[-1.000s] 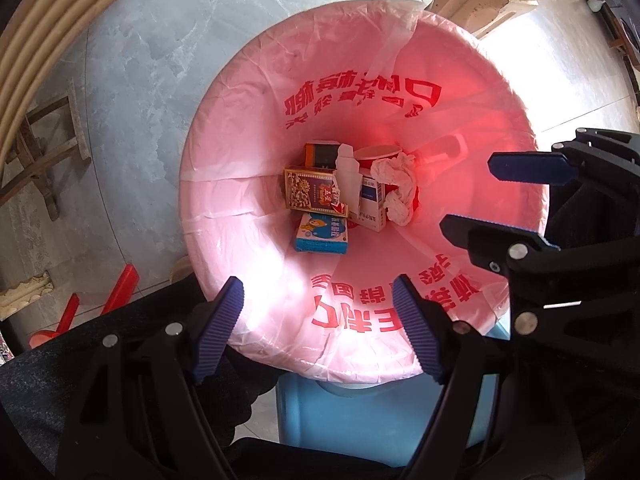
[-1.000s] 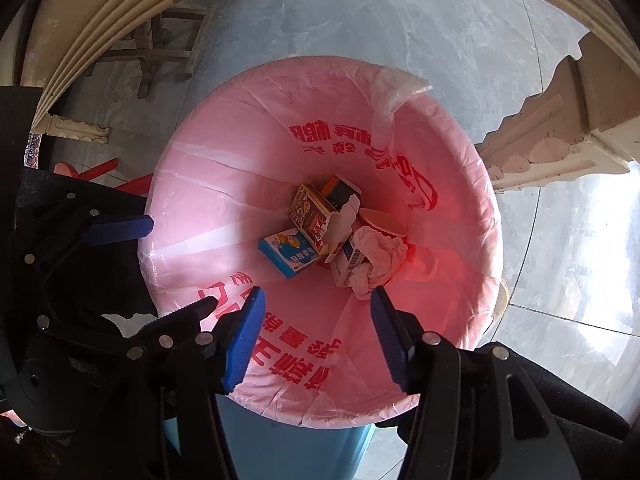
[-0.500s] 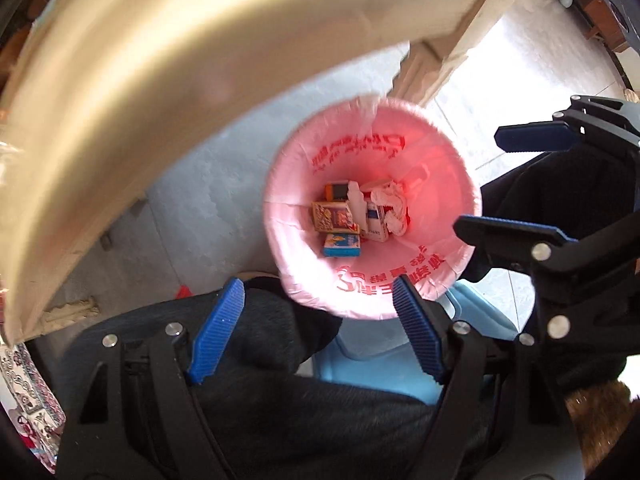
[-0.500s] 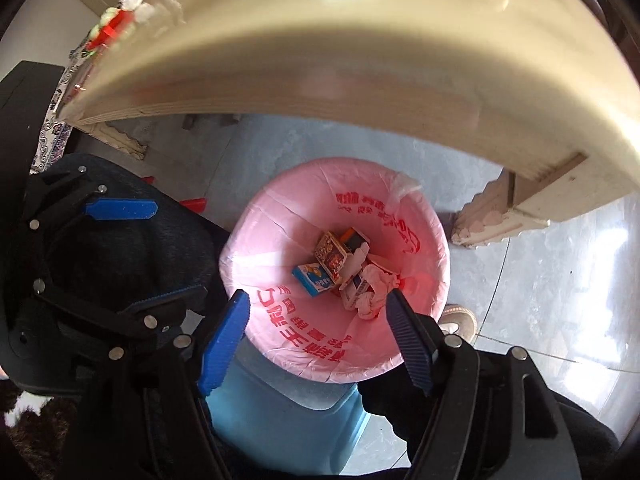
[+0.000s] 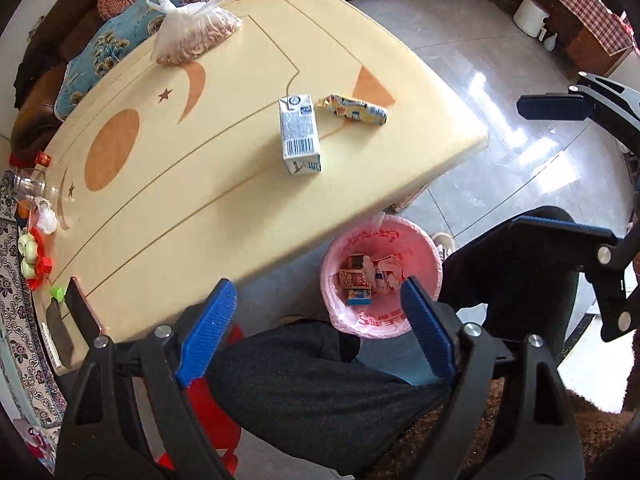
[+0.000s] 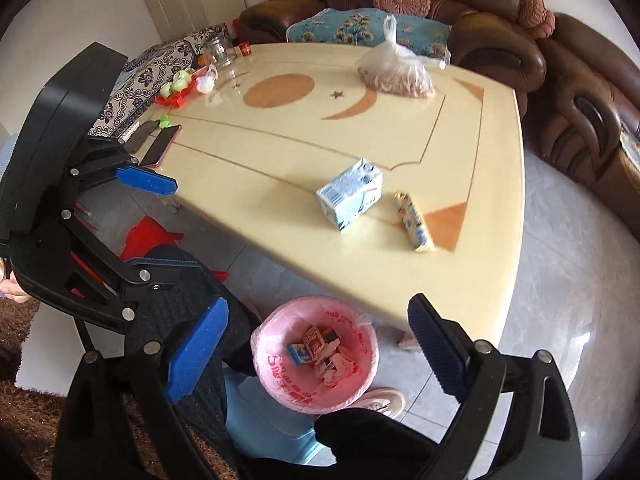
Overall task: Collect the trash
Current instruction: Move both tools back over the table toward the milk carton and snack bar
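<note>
Left gripper [image 5: 316, 330]: seen at the lower edge of its own view, pointed steeply downward, blue pads spread with nothing between them; jaws just widened. Right gripper [image 6: 318, 354]: seen at the bottom of its own view, tilted down, pads set far apart and empty; jaws just widened. Each gripper is also seen at the side edge of the other's view. Bin with pink liner [image 5: 424, 240]: on the floor, lower centre, beside the cream table [image 5: 192, 184], holding small boxes and crumpled tissue. Milk carton [image 5: 299, 134]: lying on the table, centre of the frame. Snack wrapper [image 5: 354, 109]: just right of the carton, apart from it. Bag of nuts [image 5: 192, 36]: upper left.
</note>
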`<state>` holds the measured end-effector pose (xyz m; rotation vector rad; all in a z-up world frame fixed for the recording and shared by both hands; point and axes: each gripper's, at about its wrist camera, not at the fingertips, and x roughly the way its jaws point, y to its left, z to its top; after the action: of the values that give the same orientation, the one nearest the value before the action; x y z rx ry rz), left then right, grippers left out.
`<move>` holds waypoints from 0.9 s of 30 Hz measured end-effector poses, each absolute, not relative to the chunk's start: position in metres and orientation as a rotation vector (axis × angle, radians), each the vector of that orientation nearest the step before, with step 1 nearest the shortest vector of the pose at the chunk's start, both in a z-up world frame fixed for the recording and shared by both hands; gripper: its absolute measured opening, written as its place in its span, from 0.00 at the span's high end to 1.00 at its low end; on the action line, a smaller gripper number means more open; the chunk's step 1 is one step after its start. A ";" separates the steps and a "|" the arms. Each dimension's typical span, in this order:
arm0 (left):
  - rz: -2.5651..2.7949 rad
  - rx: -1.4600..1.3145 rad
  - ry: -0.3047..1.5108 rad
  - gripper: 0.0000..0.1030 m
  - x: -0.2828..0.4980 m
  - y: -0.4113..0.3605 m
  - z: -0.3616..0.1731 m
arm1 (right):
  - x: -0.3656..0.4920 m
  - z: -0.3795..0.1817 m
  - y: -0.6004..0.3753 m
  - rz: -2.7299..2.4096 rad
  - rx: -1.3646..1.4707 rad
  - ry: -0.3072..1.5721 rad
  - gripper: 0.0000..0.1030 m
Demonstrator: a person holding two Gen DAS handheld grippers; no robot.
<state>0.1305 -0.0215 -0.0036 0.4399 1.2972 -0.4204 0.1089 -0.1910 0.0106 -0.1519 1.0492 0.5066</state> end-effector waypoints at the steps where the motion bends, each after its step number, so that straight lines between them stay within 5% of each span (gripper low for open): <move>1: -0.421 0.437 1.295 0.20 0.135 -0.023 0.002 | 0.114 0.017 -0.192 0.494 -0.163 1.038 0.13; 27: -0.458 0.486 1.374 0.20 0.215 -0.064 -0.030 | 0.194 -0.001 -0.218 0.471 -0.146 1.081 0.13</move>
<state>0.2148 -0.0636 -0.0302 0.4861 1.3744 -0.4575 0.1941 -0.2179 -0.0006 -0.1456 1.0811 0.4707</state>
